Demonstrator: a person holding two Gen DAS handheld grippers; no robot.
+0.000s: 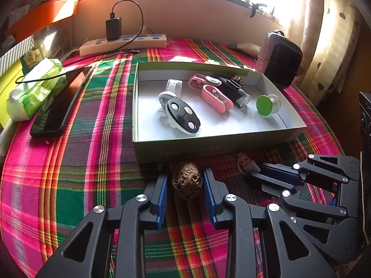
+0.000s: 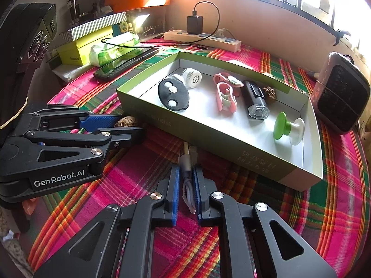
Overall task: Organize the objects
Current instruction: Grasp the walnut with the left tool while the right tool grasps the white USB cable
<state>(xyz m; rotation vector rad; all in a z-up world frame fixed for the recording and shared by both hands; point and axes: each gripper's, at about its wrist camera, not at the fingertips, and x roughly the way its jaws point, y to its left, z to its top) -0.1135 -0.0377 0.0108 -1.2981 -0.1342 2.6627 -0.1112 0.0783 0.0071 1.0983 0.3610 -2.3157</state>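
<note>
Across a tabletop [image 1: 69,173] draped in pink, green and red plaid cloth lies a shallow open box [image 1: 208,146], green outside and white inside. Inside it rest a black oval disc [image 1: 183,115], a pink clip [image 1: 216,98], a small black flashlight [image 1: 234,91], a green-capped spool [image 1: 266,105] and a white ribbed cap [image 1: 174,85]. Just in front of the box's near wall, the left hand-held gripper [image 1: 186,183] has its blue pads on either side of a wrinkled brown walnut [image 1: 187,181], which sits on the cloth; whether the pads press on it cannot be told. Beside it, the right hand-held gripper [image 2: 185,180] is pinching a coiled grey USB cable [image 2: 189,162] lying on the cloth.
</note>
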